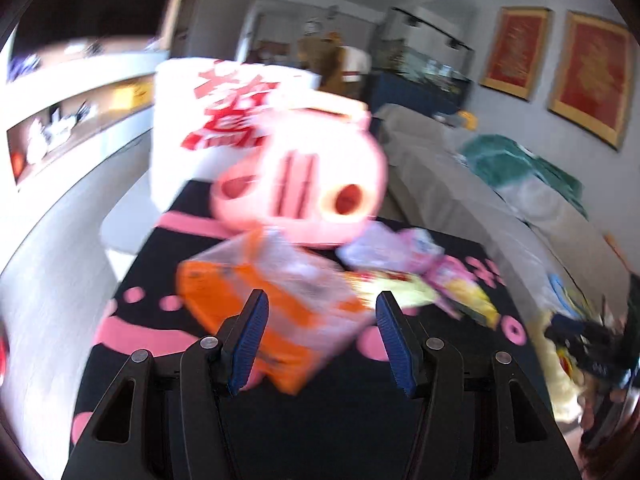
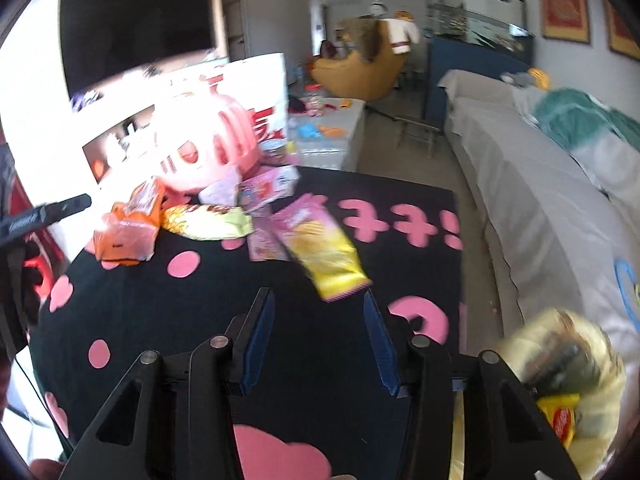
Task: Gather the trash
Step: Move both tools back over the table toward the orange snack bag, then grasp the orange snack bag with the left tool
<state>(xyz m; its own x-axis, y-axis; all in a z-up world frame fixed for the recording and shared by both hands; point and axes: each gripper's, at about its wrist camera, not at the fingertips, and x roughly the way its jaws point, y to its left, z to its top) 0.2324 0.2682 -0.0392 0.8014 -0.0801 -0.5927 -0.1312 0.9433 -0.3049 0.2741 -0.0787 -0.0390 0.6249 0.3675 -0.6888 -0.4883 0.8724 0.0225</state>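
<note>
A: Left wrist view first. Left gripper [image 1: 320,312] has its jaws spread wide, nothing between them. Orange packet [image 1: 256,312] sits centre frame, just ahead of the fingertips and partly between them, lying on the black cloth [image 1: 304,432] with pink dots

B: Touching yet?

A: Can't tell, frame is motion-blurred. Pink helmet [image 1: 304,184] sits behind it, upper centre, more wrappers at centre right

B: How will the packet handle?

A: My guess: light, crinkly film, slippery, collapses under a pinch. Take it on a folded edge or a corner, not the flat face

B: Right wrist view?

A: Right gripper [image 2: 320,316] also released, jaws apart, empty. Yellow-and-pink chip bag [image 2: 320,252] lies flat just above the fingertips, centre frame, tilted toward lower right. Green-yellow wrapper [image 2: 208,222] and the orange packet [image 2: 128,236] are at centre left, near the helmet [image 2: 204,148]

B: Where does trash go?

A: Probably the pale yellow bag [image 2: 572,384] at lower right, wrappers already inside. Chip bag looks empty and soft, so pinch its crimped end seam
</note>
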